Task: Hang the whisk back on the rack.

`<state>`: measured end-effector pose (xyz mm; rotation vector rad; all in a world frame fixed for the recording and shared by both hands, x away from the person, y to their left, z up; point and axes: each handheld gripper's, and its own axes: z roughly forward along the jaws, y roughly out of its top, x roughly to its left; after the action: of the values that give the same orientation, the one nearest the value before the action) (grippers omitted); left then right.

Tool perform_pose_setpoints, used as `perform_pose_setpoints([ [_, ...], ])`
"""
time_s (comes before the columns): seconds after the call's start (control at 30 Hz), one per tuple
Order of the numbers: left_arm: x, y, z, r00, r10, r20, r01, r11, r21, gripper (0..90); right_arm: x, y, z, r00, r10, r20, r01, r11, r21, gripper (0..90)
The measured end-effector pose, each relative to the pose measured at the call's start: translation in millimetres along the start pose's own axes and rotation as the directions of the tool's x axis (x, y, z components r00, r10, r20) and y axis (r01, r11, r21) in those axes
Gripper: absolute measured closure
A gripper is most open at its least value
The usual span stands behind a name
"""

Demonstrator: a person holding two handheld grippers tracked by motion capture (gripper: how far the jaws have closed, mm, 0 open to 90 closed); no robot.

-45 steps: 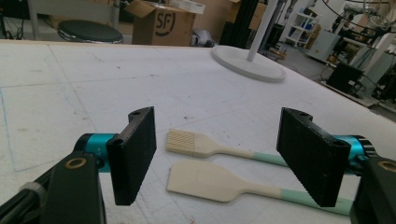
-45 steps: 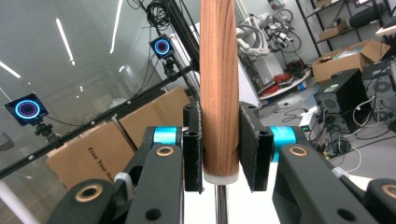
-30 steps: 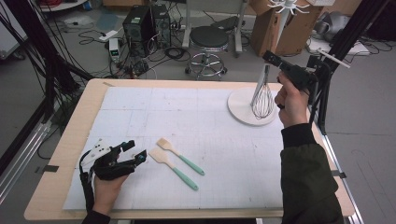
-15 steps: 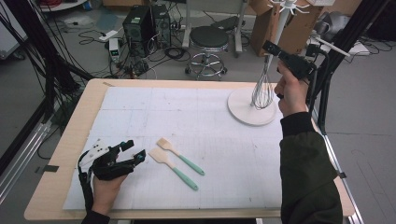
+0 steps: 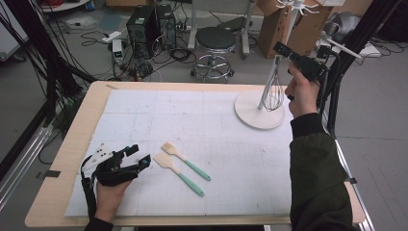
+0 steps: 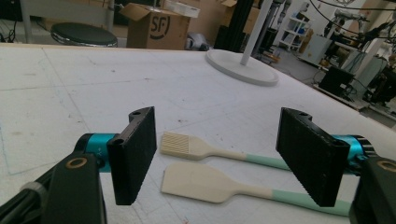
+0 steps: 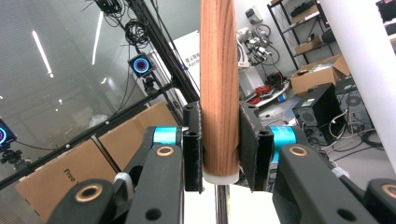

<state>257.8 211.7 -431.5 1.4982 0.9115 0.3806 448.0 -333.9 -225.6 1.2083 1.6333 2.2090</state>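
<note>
whisk (image 5: 273,94): held up beside the white stand (image 5: 260,113), wire end hanging down
right gripper (image 7: 219,140): jaws narrow, clamped on the whisk's wooden handle
left gripper (image 5: 137,156): jaws wide, nothing between, resting near two spatulas (image 5: 180,166)
handling: likely light, stiff handle, springy wires; grip the handle

Black gripper (image 6: 219,154) with ribbed pads, teal collars, brass-looking rivets, dark green sleeve (image 5: 320,178)
</note>
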Motion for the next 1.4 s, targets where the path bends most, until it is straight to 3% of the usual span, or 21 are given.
perform_pose_setpoints([
  [0.63,1.3,0.5,-2.6,0.9999,0.005,0.009,-0.005,1.0000,-0.007,29.5,-4.1,-5.2,1.1,0.9994,-0.026,0.023,0.027,1.000,-0.014,73.5],
  [1.03,1.2,-0.3,-1.7,1.0000,0.000,0.006,0.000,1.0000,-0.006,29.5,-3.5,-6.2,2.4,0.9896,-0.132,0.056,0.133,0.991,-0.009,73.4],
  [1.4,1.9,-0.7,-1.7,1.0000,0.004,0.000,-0.004,1.0000,-0.001,29.5,-9.1,-9.6,5.8,0.9894,-0.135,0.052,0.137,0.990,-0.019,73.1],
])
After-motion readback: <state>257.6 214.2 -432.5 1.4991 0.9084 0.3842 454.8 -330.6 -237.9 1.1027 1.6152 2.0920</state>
